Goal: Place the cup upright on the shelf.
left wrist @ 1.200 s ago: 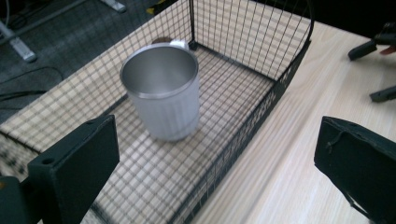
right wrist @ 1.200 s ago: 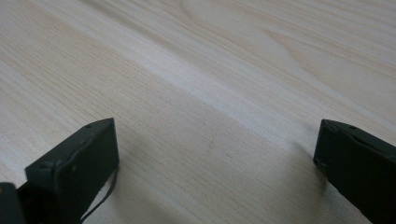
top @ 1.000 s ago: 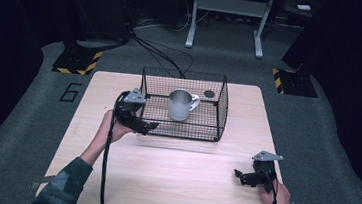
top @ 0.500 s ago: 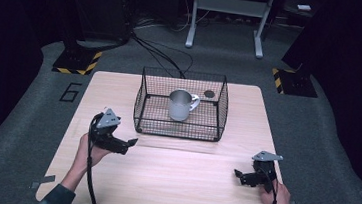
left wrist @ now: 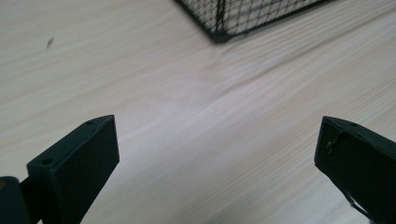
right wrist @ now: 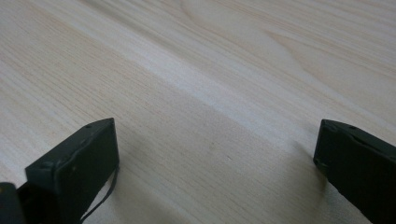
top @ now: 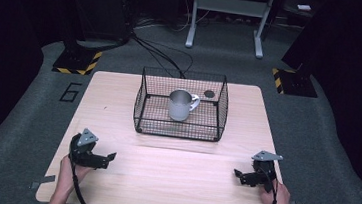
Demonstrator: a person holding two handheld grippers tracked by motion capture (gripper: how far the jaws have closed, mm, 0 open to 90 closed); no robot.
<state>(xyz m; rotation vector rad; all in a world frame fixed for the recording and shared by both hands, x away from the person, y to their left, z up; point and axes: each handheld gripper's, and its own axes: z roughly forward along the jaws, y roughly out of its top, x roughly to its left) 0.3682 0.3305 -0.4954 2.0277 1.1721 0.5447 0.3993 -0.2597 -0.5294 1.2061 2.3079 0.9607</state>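
A metal mug [top: 181, 104] stands upright inside a black wire basket [top: 143, 103] at the middle back of the wooden table [top: 172, 176]. A small dark disc [top: 209, 93] lies in the basket's far right corner. My left gripper [top: 108, 159] rests low at the table's front left, open, with bare wood between its jaws [left wrist: 217, 154]. A corner of the basket [left wrist: 219, 32] shows ahead of it in the left gripper view. My right gripper [top: 238, 176] sits at the front right, open over bare wood [right wrist: 217, 154].
Around the table is grey carpet with a painted 6 [top: 71, 92]. Black stands with yellow-striped bases [top: 77, 64] and a white metal frame [top: 227, 16] stand beyond the far edge. Cables [top: 163, 55] trail on the floor behind the basket.
My left gripper has drawn back from the basket's left side to the table's front left corner. The right gripper has stayed put.
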